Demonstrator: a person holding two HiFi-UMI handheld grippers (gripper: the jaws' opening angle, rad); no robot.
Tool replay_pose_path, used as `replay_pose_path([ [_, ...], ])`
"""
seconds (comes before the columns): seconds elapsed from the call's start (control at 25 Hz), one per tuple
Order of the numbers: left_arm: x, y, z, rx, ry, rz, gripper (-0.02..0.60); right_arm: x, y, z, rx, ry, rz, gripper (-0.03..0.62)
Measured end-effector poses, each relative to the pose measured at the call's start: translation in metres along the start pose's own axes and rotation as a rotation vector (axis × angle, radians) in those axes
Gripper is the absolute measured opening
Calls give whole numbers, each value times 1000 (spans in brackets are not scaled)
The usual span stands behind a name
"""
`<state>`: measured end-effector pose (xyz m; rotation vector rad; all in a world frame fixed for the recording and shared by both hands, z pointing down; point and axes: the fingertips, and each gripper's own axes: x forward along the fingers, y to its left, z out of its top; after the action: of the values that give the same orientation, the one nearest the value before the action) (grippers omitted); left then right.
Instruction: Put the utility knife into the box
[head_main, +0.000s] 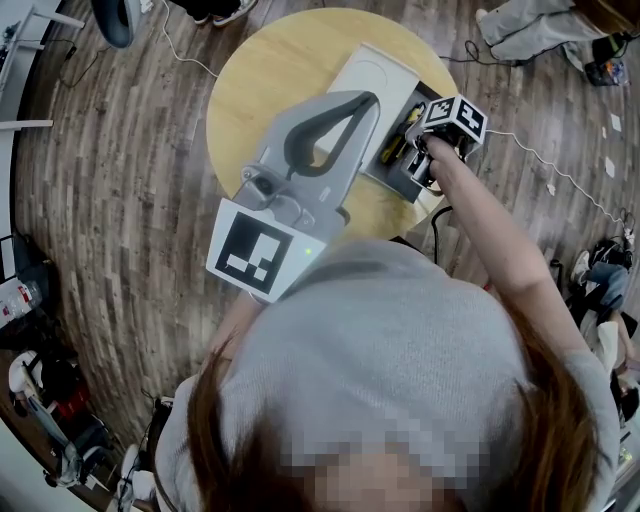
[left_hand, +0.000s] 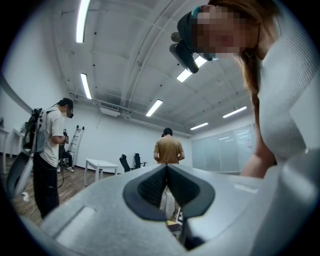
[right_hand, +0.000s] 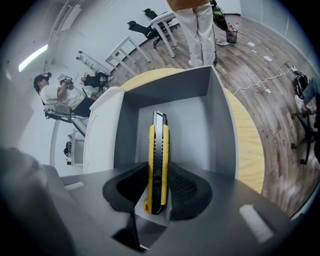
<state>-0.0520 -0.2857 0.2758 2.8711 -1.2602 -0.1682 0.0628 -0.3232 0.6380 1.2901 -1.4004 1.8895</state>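
right gripper (right_hand: 159, 195): jaws closed on the utility knife (right_hand: 158, 150), which is gripped at its rear end so the front end is led into the open grey box (right_hand: 220, 125); not yet released. the hand is pitched steeply down. left gripper (left_hand: 166, 170): jaws together, empty, held level, apart from the box.

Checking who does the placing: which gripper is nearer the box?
Right. The right gripper holds the utility knife over the open box; the left gripper is raised high, pointing across the room.
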Motion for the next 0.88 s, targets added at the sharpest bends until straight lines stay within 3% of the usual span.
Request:
replay_pose_path([
  [0.88, -7, -2, 4, 1, -9, 11, 2, 0, 4, -1, -45, -86, -9, 146],
])
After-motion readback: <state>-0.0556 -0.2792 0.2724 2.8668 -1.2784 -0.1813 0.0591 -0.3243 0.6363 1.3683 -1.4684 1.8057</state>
